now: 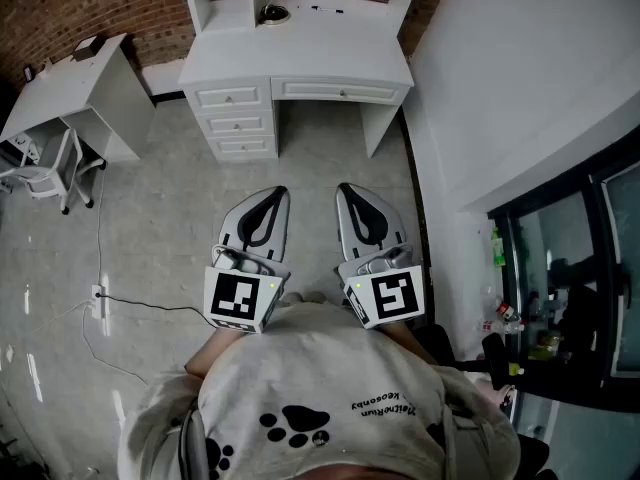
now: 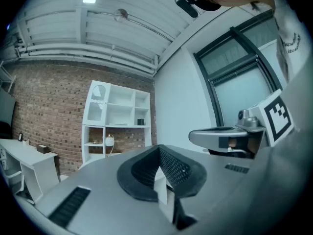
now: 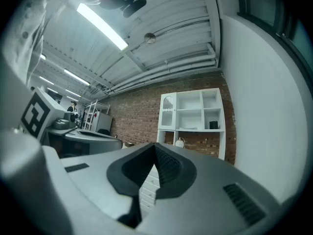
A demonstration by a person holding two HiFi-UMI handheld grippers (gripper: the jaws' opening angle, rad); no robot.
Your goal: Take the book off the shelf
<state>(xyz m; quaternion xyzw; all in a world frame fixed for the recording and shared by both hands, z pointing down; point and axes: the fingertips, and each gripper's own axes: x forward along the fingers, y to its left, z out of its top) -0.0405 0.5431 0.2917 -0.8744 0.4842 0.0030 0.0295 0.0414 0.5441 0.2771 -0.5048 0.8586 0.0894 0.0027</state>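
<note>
Left tool [image 1: 278,192], right tool [image 1: 343,188] (closed, empty) face far-off shelf [image 2: 117,126].

Rough brick wall [image 1: 60,8], smooth white-painted shelf [image 3: 190,129] and counter [image 1: 330,53].
Floor [image 1: 150,218] grey, faintly glossy; left hand-held gripper [image 1: 277,192] and right hand-held gripper [image 1: 344,188] matt grey plastic.

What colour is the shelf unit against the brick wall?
The shelf unit is white; the right gripper view shows it best.
</note>
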